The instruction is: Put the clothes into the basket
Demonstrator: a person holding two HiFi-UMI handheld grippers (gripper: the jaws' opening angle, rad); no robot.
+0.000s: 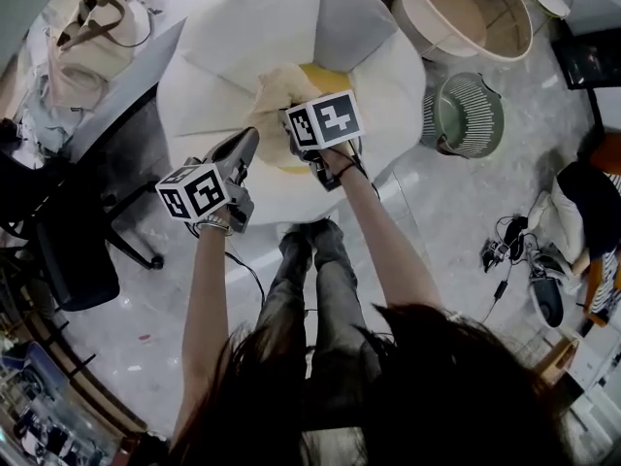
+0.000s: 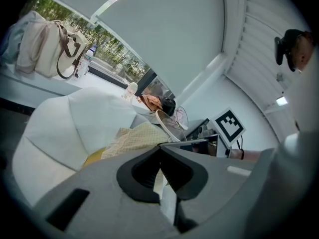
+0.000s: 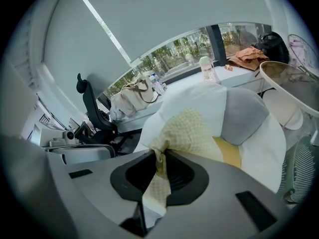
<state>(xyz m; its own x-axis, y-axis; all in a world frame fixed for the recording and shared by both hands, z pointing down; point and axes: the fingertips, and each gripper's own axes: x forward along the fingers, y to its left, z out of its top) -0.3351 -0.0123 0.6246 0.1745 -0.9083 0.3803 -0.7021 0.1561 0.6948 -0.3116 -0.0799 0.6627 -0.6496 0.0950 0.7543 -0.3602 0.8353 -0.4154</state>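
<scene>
A pale yellow checked cloth [image 1: 277, 87] rises off the white beanbag [image 1: 223, 37], and both grippers hold it. My left gripper [image 1: 249, 144] is shut on a pale edge of that cloth [image 2: 133, 139], a strip of which shows between its jaws [image 2: 160, 148]. My right gripper [image 1: 296, 124] is shut on a bunched fold of the cloth [image 3: 187, 128], which hangs down through its jaws [image 3: 162, 156]. A big beige basket [image 1: 466, 13] stands beyond the beanbag at the upper right. Beside it is a smaller grey-green slatted basket [image 1: 471, 115].
The beanbag has a grey panel [image 1: 354, 22] and a yellow patch [image 1: 325, 76]. A dark office chair [image 1: 68, 250] stands at the left, and a beige bag [image 1: 92, 27] lies on the desk behind it. Cables and shoes [image 1: 519, 250] litter the floor at the right. The person's legs [image 1: 310, 280] are below the grippers.
</scene>
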